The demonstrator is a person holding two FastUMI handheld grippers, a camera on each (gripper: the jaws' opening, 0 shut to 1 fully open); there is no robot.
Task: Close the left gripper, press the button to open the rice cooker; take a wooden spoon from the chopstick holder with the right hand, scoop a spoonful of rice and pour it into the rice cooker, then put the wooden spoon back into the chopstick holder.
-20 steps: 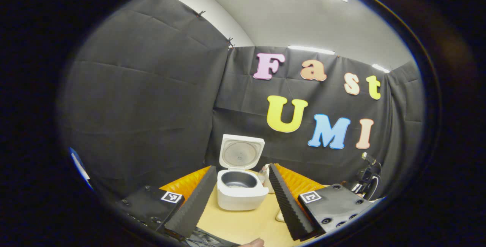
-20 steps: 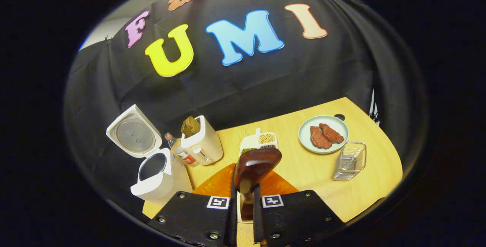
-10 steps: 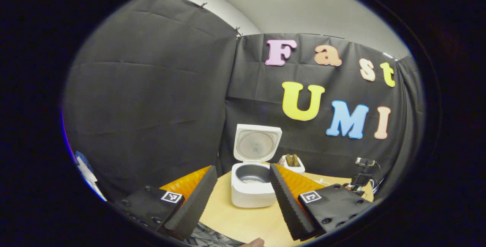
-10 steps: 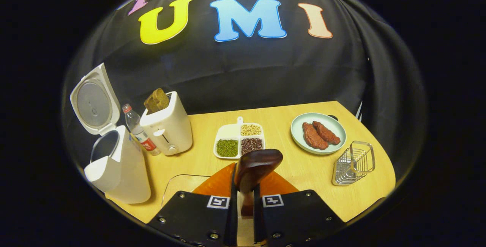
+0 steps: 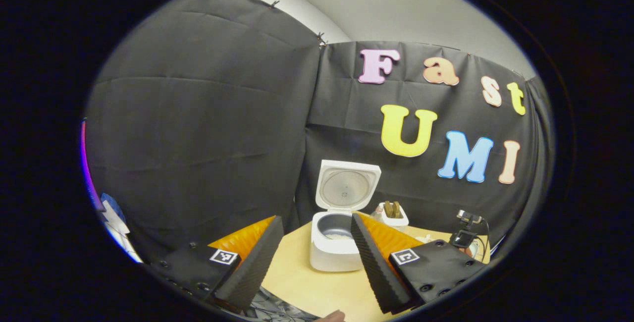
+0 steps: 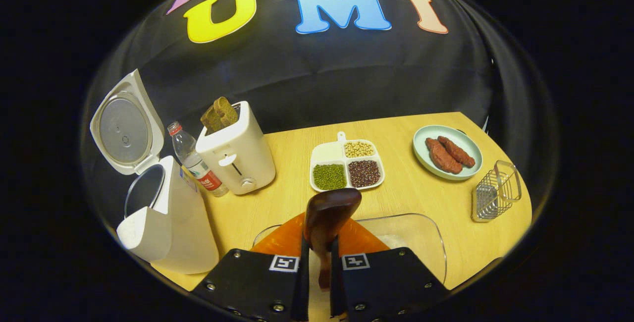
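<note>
Since the rice cooker (image 6: 163,213) at lower left stands lid-up, right gripper (image 6: 317,257) clamps the wooden spoon (image 6: 328,218) bowl-forward, seemingly to carry rice over; left gripper (image 5: 312,257) gapes, holding nothing.

Readable text: none. Square black-and-white fiducial tags sit on each hand-held gripper — left hand-held gripper (image 5: 314,257), right hand-held gripper (image 6: 317,282) — patterns only, no characters. Water bottle (image 6: 195,161) beside the toaster (image 6: 237,151) has a red-and-white label — print too small to make out.
</note>
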